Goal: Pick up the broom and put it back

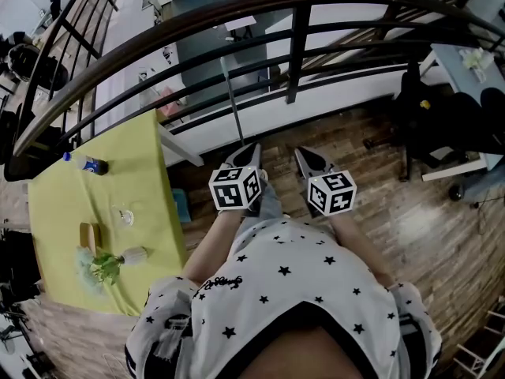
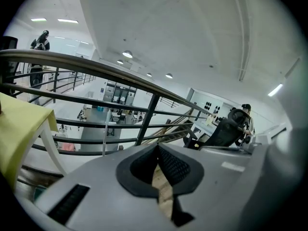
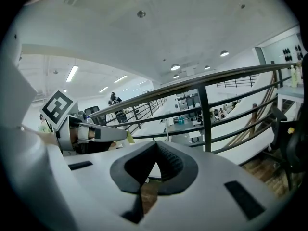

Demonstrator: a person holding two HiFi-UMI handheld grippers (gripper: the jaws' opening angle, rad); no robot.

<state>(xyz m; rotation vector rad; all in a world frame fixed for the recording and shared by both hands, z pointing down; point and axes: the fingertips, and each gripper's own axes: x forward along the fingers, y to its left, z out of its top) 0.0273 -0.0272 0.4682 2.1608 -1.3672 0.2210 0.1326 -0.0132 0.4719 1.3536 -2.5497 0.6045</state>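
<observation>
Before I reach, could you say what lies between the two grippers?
Only bare wooden floor between left gripper and right gripper, seen in the head view.

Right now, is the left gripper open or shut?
Shut: on the left gripper the pads meet at the tips, with nothing between them.

An office mezzanine: black railing overlooks desks below, office chair nearby.

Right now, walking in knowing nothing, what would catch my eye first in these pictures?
The left gripper and right gripper, each carrying a black-and-white marker cube, are held out side by side with jaws shut and nothing in them. They point toward the curved dark railing straight ahead. Off to the left stands a yellow-green table with a small vase of flowers.
</observation>
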